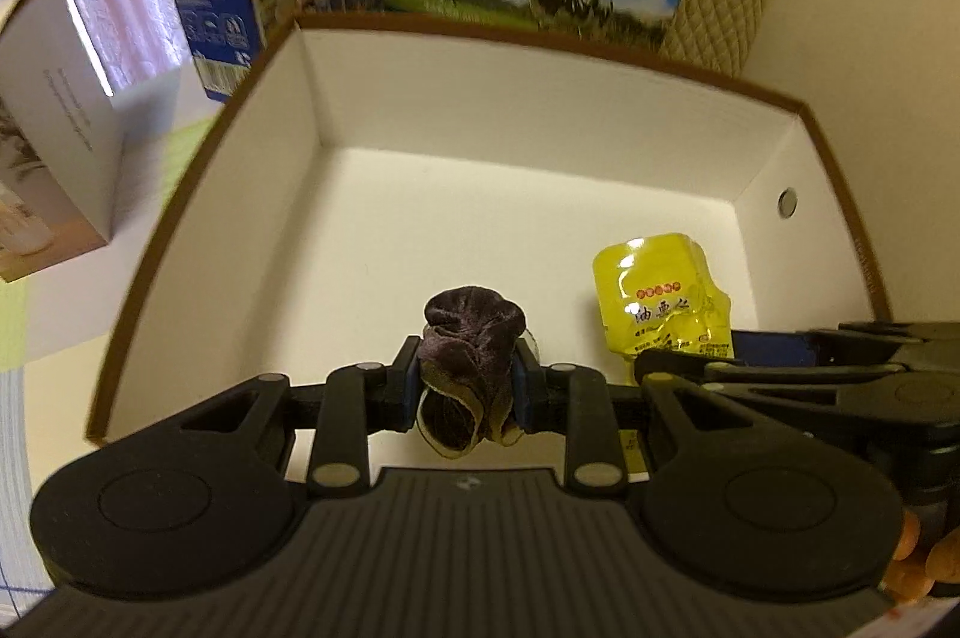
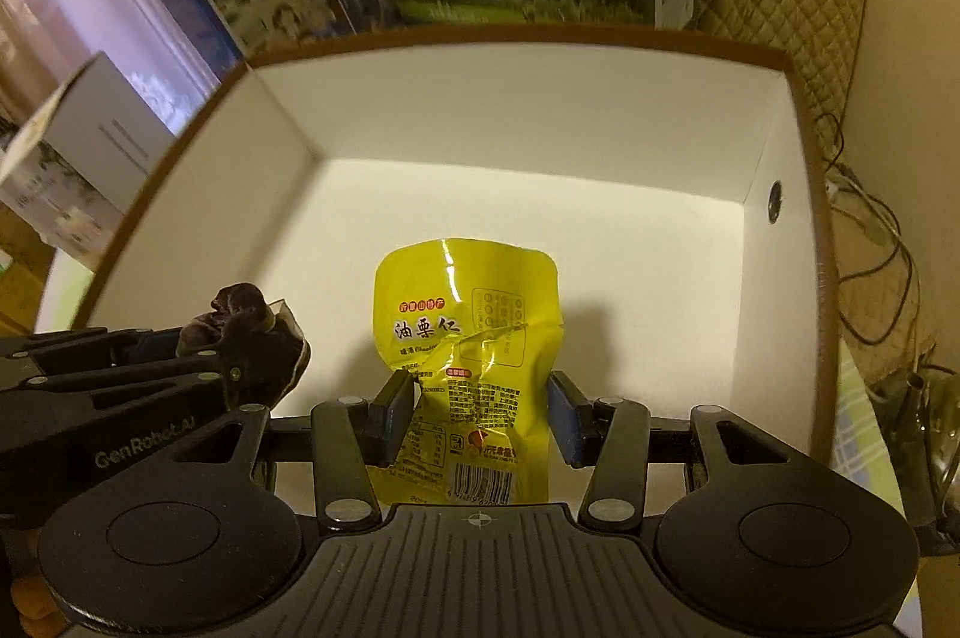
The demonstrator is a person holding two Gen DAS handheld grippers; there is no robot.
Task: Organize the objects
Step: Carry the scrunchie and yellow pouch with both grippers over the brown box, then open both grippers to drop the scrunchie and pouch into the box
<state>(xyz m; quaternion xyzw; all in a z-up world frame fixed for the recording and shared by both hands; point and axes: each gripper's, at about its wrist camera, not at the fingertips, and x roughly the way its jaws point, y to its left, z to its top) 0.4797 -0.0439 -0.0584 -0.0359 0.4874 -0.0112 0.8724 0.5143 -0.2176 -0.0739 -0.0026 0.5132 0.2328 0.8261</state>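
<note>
We're working over the open box (image 1: 798, 146), white inside, brown rim, both grippers reaching in from the near side.

Left gripper (image 1: 467, 380) is pinching the scrunchie (image 1: 471, 338), pads pressed into the velvet on both sides. It's hanging bunched above the box floor, near the front edge, left of the packet (image 1: 660, 296). From the right view the scrunchie (image 2: 240, 317) is sitting just beside the packet (image 2: 468, 338), not touching as far as we can tell.

Right gripper (image 2: 481, 413) is bracketing the packet with the jaws spread; we're seeing a gap on the right pad, and the left pad is close to the foil (contact unclear). So it reads as released or not yet gripped, with the packet lying on the floor of the box.

Packet long axis is running front to back, roughly along the right gripper's fingers; barcode end is toward us, rounded sealed end is pointing at the far wall. Label is facing up, foil is creased mid-body. Scrunchie has no clear axis while it's being squeezed, loop opening is facing us.

Step in hand, our guess: dropping the scrunchie in. We're suggesting lowering until it's nearly touching the floor, then opening fully, since velvet may be snagging on the pads. Keeping it left of the packet is avoiding overlap. Backing the right gripper out straight along the packet axis should be leaving it undisturbed.
</note>
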